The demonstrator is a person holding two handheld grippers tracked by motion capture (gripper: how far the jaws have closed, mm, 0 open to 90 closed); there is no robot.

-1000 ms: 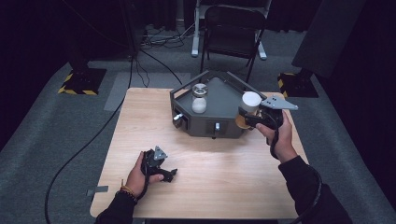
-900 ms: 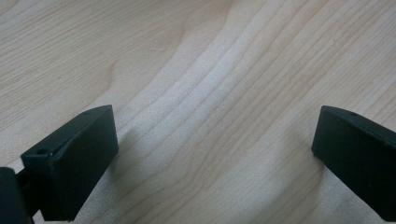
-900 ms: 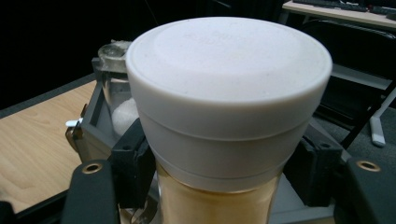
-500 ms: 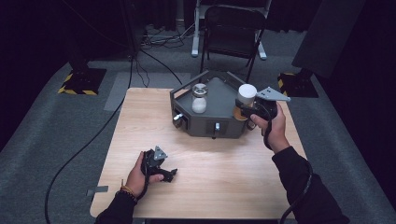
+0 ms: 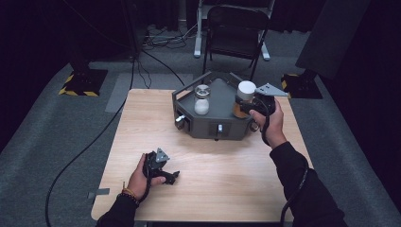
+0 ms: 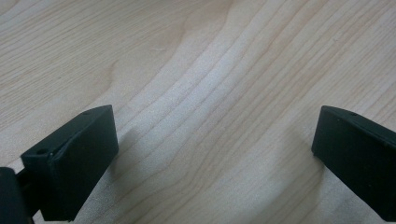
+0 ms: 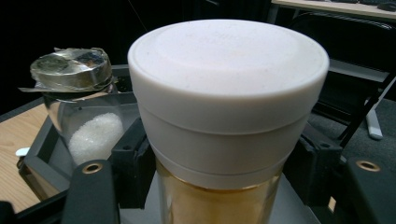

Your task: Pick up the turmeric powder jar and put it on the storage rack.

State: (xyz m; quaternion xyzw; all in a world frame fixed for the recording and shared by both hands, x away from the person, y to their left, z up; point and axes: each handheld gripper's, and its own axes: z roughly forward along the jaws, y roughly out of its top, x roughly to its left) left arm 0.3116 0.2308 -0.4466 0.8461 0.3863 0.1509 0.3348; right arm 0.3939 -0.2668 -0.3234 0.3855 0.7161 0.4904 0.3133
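Above the right end of the grey tray [image 5: 208, 127], the right gripper [image 5: 247, 105] carries a jar [image 5: 244, 98] with a white lid [image 7: 226, 88] and amber contents, its jaws pinching the glass body just under the lid. A second jar [image 5: 202, 100], metal-capped and half full of white grains, already stands upright in the tray's left part. The left gripper [image 5: 163, 174] rests low on the wooden desk [image 5: 222, 179], well apart from the tray, with its jaws spread and nothing between them. The step in hand appears to be setting the held jar down in the tray beside its neighbour. To do it well, keep the jar vertical, clear the tray's raised wall before descending, leave a gap to the grain-filled jar, and lower until the base sits flat. The jaws should part only once the jar stands unaided.
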